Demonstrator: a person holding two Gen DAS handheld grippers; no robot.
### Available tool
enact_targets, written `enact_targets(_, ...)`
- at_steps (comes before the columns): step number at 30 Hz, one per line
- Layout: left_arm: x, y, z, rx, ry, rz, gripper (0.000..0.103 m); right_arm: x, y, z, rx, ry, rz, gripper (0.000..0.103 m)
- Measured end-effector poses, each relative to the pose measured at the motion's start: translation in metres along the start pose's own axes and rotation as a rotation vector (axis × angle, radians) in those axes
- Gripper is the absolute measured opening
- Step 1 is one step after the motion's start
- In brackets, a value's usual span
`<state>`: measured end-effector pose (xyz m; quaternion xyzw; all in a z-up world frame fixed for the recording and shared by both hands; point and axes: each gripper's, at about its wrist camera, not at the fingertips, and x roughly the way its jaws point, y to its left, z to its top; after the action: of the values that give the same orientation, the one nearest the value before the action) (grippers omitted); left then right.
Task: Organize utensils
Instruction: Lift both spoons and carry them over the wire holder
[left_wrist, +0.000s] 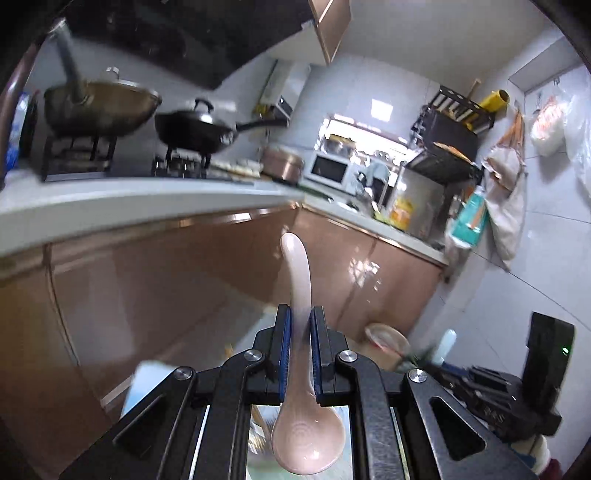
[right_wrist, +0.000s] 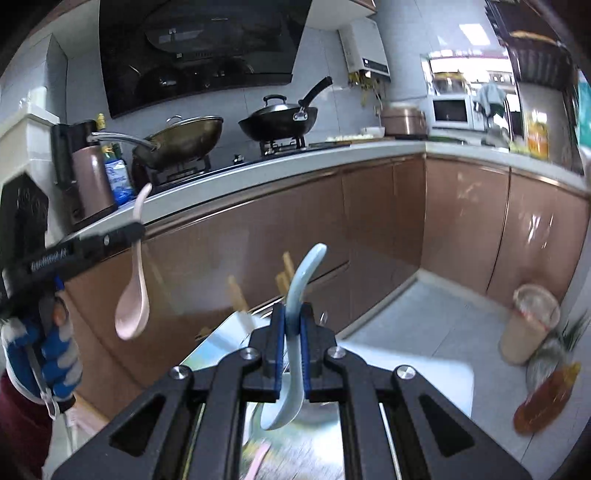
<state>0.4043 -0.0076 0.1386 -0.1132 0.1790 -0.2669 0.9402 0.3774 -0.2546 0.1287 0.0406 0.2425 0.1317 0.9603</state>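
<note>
My left gripper (left_wrist: 299, 314) is shut on a pink ceramic spoon (left_wrist: 295, 266); the handle points up and away, the bowl hangs near the camera. In the right wrist view the same pink spoon (right_wrist: 133, 306) hangs bowl-down from the left gripper (right_wrist: 138, 230) at the far left, held by a gloved hand (right_wrist: 55, 362). My right gripper (right_wrist: 291, 312) is shut on a light blue ceramic spoon (right_wrist: 306, 273), its handle curving upward and its bowl below the pads. Both grippers are raised in front of the brown cabinets.
A white countertop (right_wrist: 295, 162) carries a stove with a steel wok (right_wrist: 184, 136) and a black lidded pan (right_wrist: 280, 122). Wooden chopsticks (right_wrist: 284, 277) stick up blurred behind the blue spoon. On the floor stand a plastic container (right_wrist: 528, 325) and an oil bottle (right_wrist: 546, 398).
</note>
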Motion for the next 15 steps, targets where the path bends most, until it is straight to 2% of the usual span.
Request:
enact_targets(5,0.046,0.012,-0.001,0.039,-0.06,0.008,0.01,0.041,-0.002,0.011,-0.045,-0.007,-0.037,0.007)
enact_targets(9,0.077,0.016,-0.029,0.048,-0.073,-0.019,0.01,0.07,0.003,0.002,-0.106,0.011,-0.064,0.007)
enact_targets(15,0.102,0.033,-0.068,-0.009,-0.077,-0.05,0.01,0.097,0.003,-0.016,-0.137,0.045,-0.073,0.007)
